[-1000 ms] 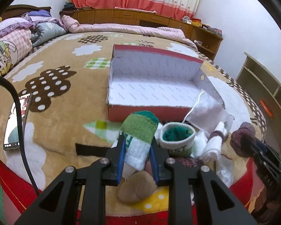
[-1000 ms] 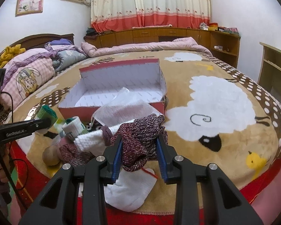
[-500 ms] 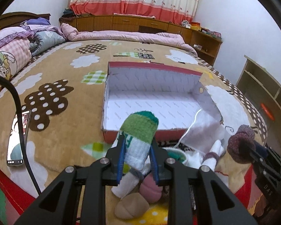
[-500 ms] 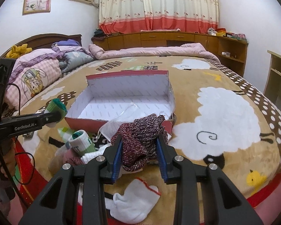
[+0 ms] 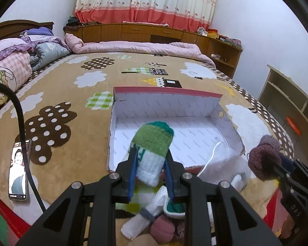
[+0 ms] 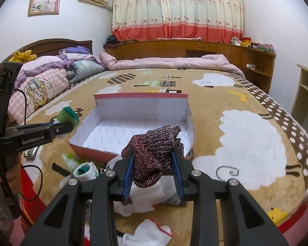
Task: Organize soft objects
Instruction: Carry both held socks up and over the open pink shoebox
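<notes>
Holding: left gripper (image 5: pixel 151 167), jaws clamped on green-and-white sock (image 5: pixel 153 149); right gripper (image 6: pixel 153 169), jaws clamped on maroon knit sock (image 6: pixel 154 149). Open box (image 6: pixel 141 102) lies ahead of both, probable destination.

Even indoor light, fisheye-warped edges

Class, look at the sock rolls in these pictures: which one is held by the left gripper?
The green-topped white roll, clamped in the left gripper. The maroon knit roll is in the right gripper; the others lie on the bed.
</notes>
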{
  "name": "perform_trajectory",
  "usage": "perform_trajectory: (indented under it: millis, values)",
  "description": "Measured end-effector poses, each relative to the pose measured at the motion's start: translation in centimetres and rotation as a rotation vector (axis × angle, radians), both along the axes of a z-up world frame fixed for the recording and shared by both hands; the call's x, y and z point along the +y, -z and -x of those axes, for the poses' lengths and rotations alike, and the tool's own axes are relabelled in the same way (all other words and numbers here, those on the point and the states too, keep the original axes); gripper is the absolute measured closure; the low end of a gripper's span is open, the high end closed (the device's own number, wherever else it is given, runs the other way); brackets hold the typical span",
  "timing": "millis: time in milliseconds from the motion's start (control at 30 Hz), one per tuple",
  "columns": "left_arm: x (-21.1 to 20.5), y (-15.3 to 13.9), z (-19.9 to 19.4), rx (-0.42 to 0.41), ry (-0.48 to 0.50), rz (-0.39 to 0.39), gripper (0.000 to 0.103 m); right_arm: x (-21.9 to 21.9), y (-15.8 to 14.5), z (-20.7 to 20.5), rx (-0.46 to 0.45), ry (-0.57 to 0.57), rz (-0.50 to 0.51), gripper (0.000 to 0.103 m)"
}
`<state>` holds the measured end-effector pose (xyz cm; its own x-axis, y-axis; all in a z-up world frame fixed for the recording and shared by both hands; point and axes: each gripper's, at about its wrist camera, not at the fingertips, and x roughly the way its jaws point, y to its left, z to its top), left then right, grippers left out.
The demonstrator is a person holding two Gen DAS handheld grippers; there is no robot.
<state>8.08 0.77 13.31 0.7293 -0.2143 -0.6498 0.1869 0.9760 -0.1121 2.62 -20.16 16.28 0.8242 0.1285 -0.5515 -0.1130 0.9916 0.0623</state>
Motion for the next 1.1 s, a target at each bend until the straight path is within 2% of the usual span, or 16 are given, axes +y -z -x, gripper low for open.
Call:
perform_trajectory:
  millis: [500, 1100]
  values:
    - [-0.8, 1.3, -3.1, 0.041, 0.004, -0.020, 0.078, 0.0, -0.9, -4.1, -0.005, -0.018, 0.010, 0.069]
    - [-1.6, 4.1, -6.4, 0.109, 0.011, -0.047, 0.078, 0.6, 0.9, -11.0, 0.057, -0.033, 0.040, 0.069]
